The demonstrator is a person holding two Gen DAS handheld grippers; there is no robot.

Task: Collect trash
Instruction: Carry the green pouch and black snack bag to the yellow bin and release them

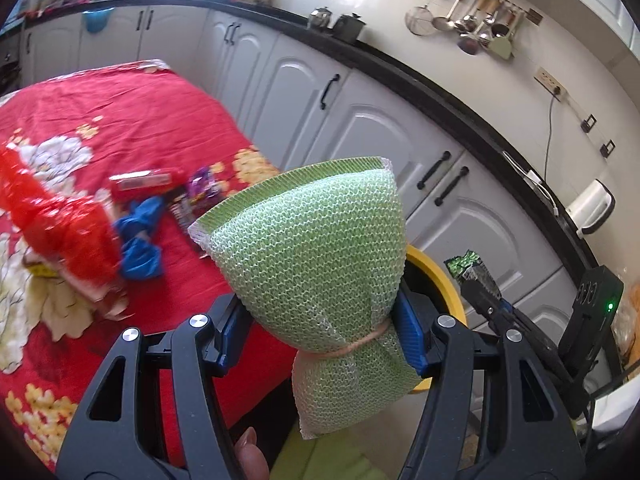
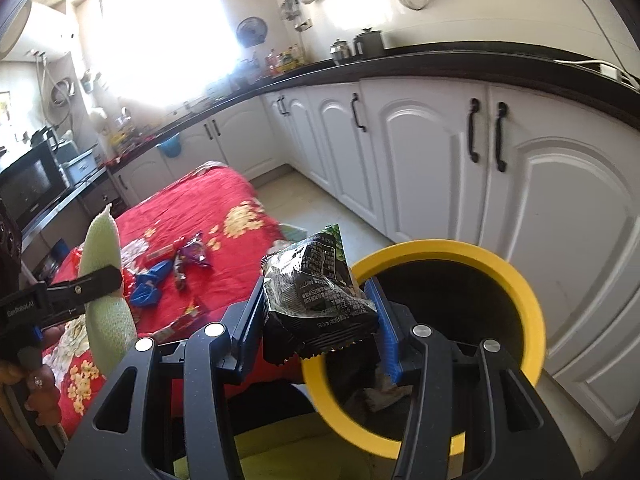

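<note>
My left gripper is shut on a green foam net sleeve tied with a rubber band, held in the air past the table's edge. In the right wrist view the same green sleeve shows at the left. My right gripper is shut on a crumpled black snack wrapper, held at the rim of a yellow-rimmed black bin. The yellow bin rim peeks out behind the sleeve, and the wrapper shows beside it. Several wrappers, a red bag and a blue bag lie on the red tablecloth.
White kitchen cabinets with black handles and a dark countertop stand close behind the bin. Utensils hang on the wall. Some trash lies inside the bin. A hand grips the left gripper's handle.
</note>
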